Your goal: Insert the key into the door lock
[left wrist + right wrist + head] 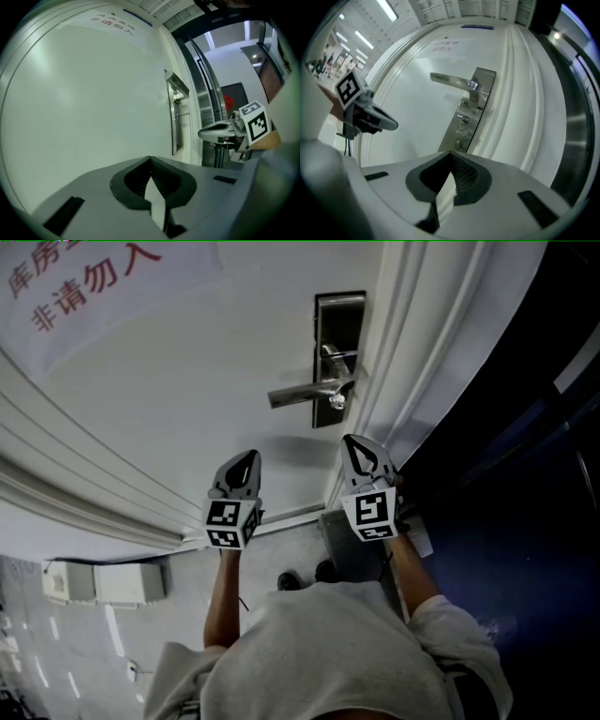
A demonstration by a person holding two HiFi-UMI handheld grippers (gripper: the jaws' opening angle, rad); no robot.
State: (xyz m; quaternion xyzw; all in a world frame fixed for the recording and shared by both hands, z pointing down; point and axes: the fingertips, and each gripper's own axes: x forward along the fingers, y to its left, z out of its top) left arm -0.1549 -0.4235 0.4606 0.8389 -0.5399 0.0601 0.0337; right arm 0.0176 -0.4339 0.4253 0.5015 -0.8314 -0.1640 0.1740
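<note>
A steel lock plate (pixel 337 324) with a lever handle (pixel 305 392) is set in the white door (pixel 187 381). A key with a ring (pixel 336 401) sticks out of the keyhole below the handle; in the right gripper view the key (pixel 462 123) hangs on the lock plate (pixel 471 110). My right gripper (pixel 350 440) is just below the lock, shut and empty, its tip (pixel 450 153) short of the key. My left gripper (pixel 251 455) hovers to the left, near the bare door, with its jaws closed and empty (pixel 151 159).
A notice with red characters (pixel 75 282) hangs on the door's upper left. Moulded white door frame (pixel 422 343) runs right of the lock, with a dark panel (pixel 525 427) beyond. A white box (pixel 103 582) lies on the floor at the lower left.
</note>
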